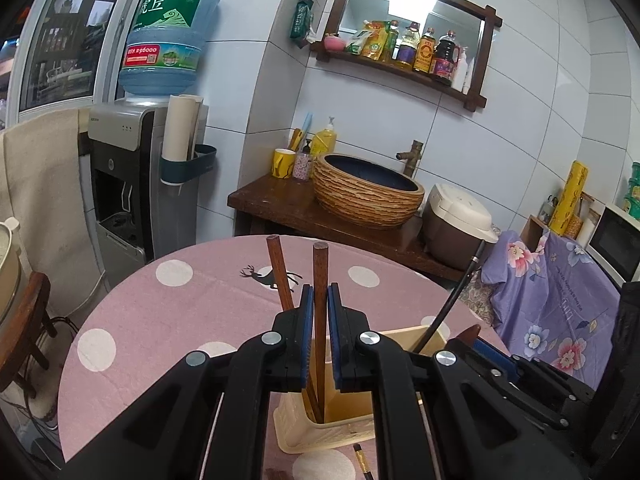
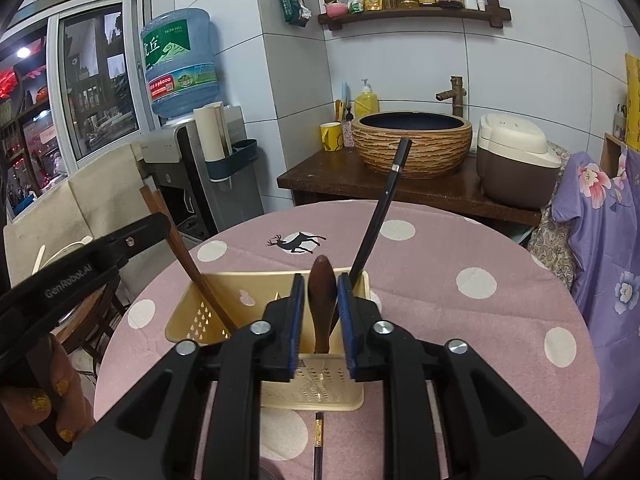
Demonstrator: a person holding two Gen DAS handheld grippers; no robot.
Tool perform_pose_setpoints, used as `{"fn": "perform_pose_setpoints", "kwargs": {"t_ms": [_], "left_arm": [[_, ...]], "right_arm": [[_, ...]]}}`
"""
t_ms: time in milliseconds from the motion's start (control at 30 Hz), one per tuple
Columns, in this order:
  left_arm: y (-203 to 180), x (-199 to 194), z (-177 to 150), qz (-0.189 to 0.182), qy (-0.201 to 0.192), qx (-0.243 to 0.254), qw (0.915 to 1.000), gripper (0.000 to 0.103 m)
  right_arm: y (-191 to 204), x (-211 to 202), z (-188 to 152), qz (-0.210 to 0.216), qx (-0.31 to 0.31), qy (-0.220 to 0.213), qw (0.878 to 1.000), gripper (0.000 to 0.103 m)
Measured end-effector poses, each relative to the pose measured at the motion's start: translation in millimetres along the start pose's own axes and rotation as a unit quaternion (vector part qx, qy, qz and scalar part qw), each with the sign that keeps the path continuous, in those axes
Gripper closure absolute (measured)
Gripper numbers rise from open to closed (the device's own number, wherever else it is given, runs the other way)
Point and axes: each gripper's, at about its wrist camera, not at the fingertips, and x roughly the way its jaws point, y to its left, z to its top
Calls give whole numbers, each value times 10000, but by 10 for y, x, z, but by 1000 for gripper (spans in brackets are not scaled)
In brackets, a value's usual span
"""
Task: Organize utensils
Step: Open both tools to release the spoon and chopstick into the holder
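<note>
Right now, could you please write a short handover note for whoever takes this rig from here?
Left gripper: shut on a brown chopstick standing in the cream holder; a second brown chopstick leans beside it.
Right gripper: shut on a dark wooden spoon over the holder.
Done: a black chopstick already stands in the holder.
Left: release both, then collect the black chopstick with a gold band lying on the table in front.

White glossy wall tiles (image 2: 520, 60) back a dark wooden counter (image 2: 400, 188) carrying a ribbed woven-look basin with dark blue bowl (image 2: 412, 140) and a brass faucet (image 2: 456, 94). A dark-framed wall mirror with bottle shelf (image 1: 404, 32) reflects a ceiling light. A grey water dispenser topped by a blue jug (image 1: 132, 168) stands beside a sliding window (image 2: 96, 80).
</note>
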Motion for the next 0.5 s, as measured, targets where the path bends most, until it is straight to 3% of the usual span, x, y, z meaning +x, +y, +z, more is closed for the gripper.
{"fn": "perform_pose_setpoints", "kwargs": {"t_ms": [33,100,133,200,300,500], "left_arm": [[5,-23,-18,-16,-7,-3,10000,88],[35,-84,-70,-60,-15,-37,10000,51],[66,-135,-110,-83,-53,-78,9999,44],[125,-222,-197,-86,-83,-125,9999,38],[228,-281,-377,-155,211,-176,9995,26],[399,-304,-862,114,870,-56,9961,26]], "right_arm": [[-10,-17,-19,5,33,-34,10000,74],[-29,-64,-50,2,81,-75,9999,67],[-37,-103,-81,-24,93,-100,9999,66],[-42,-183,-150,-106,64,-140,9998,66],[-45,-304,-321,-118,9,-91,9999,65],[-36,-325,-809,-94,-67,551,9984,65]]}}
